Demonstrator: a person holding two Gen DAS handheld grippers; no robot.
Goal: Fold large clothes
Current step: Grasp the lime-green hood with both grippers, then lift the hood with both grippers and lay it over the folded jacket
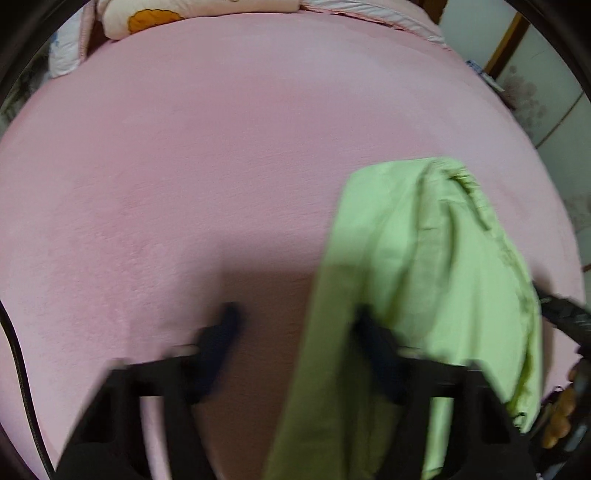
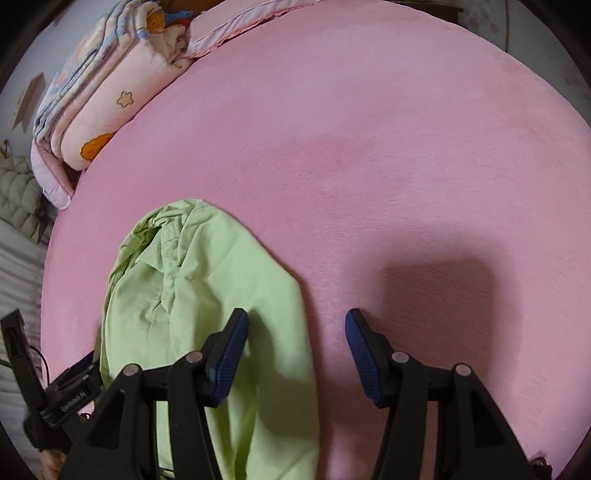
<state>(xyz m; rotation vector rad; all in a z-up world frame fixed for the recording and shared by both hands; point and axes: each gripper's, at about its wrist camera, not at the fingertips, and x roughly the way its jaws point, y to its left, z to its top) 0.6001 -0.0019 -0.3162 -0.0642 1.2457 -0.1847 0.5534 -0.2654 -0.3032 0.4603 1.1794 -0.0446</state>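
A light green garment (image 1: 424, 258) lies bunched and partly folded on the pink bed cover (image 1: 221, 147). In the left wrist view it is at the lower right, and my left gripper (image 1: 295, 325) is open, blurred, with its right finger over the cloth's left edge. In the right wrist view the green garment (image 2: 207, 295) is at the lower left on the pink cover (image 2: 369, 147). My right gripper (image 2: 295, 328) is open above the cloth's right edge, its left finger over the cloth and its right finger over bare cover. Neither gripper holds anything.
Folded pink and patterned quilts (image 2: 110, 85) are stacked at the bed's far left corner, also seen in the left wrist view (image 1: 147, 18). A grey padded item (image 2: 18, 195) lies beside the bed. A wall and door frame (image 1: 535, 92) stand to the right.
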